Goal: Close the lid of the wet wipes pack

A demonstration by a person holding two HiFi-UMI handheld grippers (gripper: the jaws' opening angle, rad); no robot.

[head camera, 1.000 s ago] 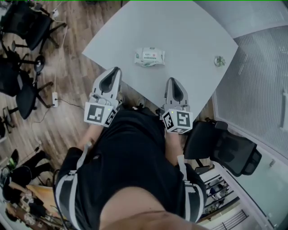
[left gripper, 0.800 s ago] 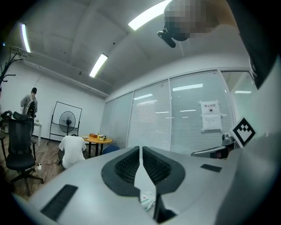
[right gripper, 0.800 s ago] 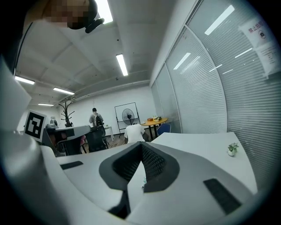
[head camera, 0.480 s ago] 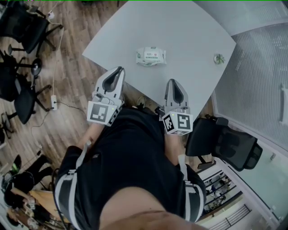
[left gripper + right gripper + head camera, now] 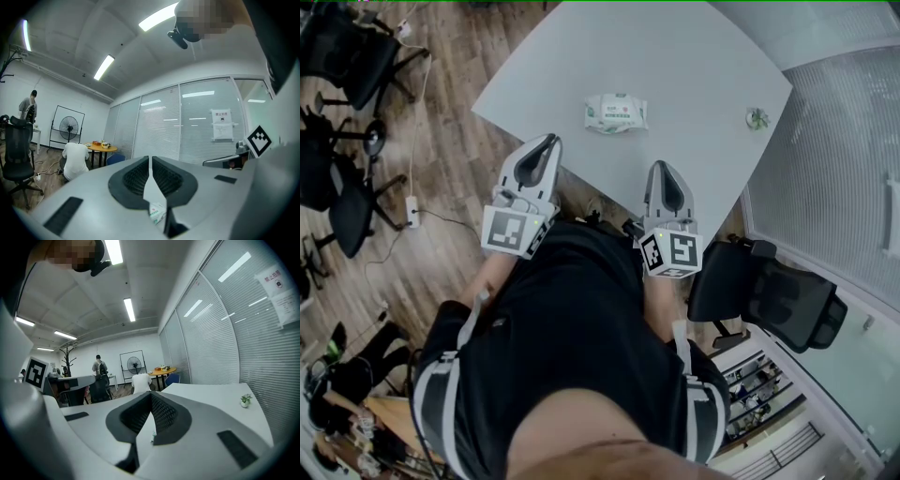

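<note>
Two grippers, both shut with nothing between the jaws; left gripper [image 5: 549, 142] and right gripper [image 5: 665, 169] hang at the near edge of the smooth matte grey rounded table [image 5: 703, 56]; the soft white pillow-shaped wet wipes pack [image 5: 616, 113] lies flat mid-table, well apart from both; its lid looks flush but is too small to tell; this fits a pre-approach or a post-close pull-back; crinkly film on a slick top would likely slide under any press.
</note>
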